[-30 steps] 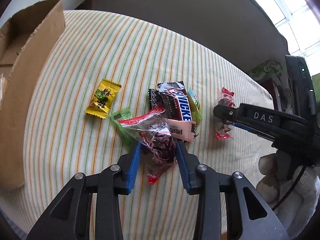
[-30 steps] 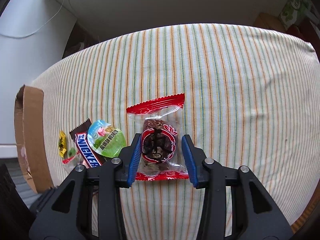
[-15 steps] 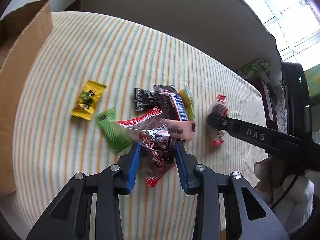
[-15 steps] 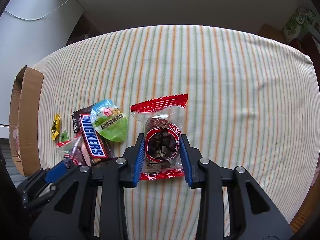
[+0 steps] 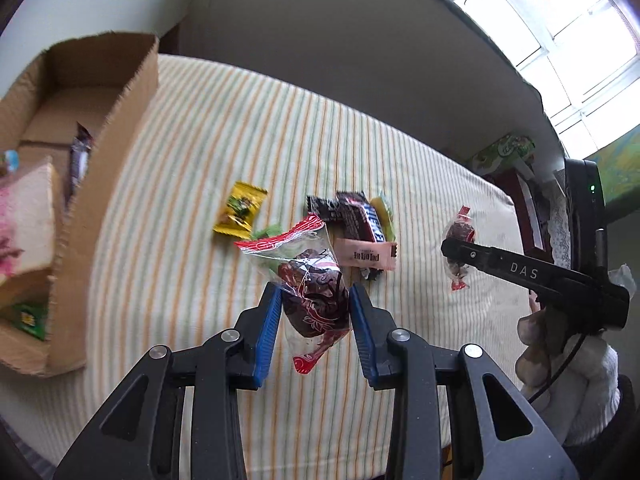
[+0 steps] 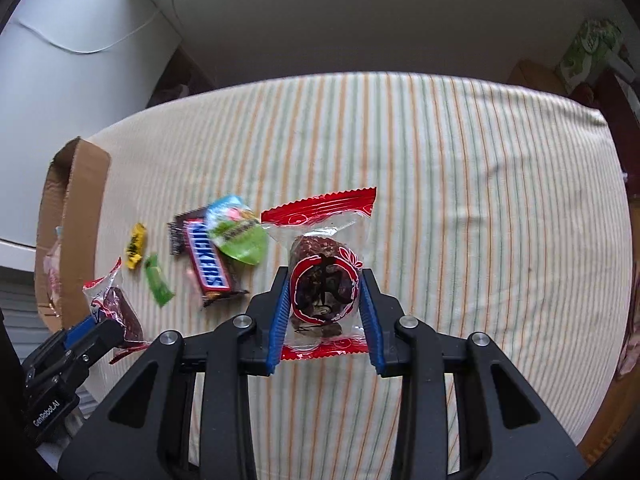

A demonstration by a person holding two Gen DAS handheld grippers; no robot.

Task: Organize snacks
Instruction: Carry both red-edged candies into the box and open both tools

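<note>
My left gripper (image 5: 314,312) is shut on a clear red-edged packet with a dark brown sweet (image 5: 310,292), held above the striped cloth. My right gripper (image 6: 325,300) is shut on a like packet (image 6: 324,284); it also shows in the left wrist view (image 5: 460,236), lifted off the cloth. On the cloth lie a yellow candy (image 5: 240,210), a green candy (image 6: 158,280), a Snickers bar (image 6: 206,262), a pink sachet (image 5: 366,256) and a green-lidded cup (image 6: 238,234). A cardboard box (image 5: 104,184) stands at the left.
The box holds a pink-and-white pack (image 5: 22,224), a dark wrapper (image 5: 80,156) and a green item (image 5: 28,316). The striped cloth (image 6: 480,220) spreads right of the pile. A green tissue box (image 6: 588,48) sits beyond the table's far right.
Both grippers have lifted their packets off the cloth. The left gripper has moved left toward the box, whose inside now shows. The right gripper has closed tighter on its packet.
</note>
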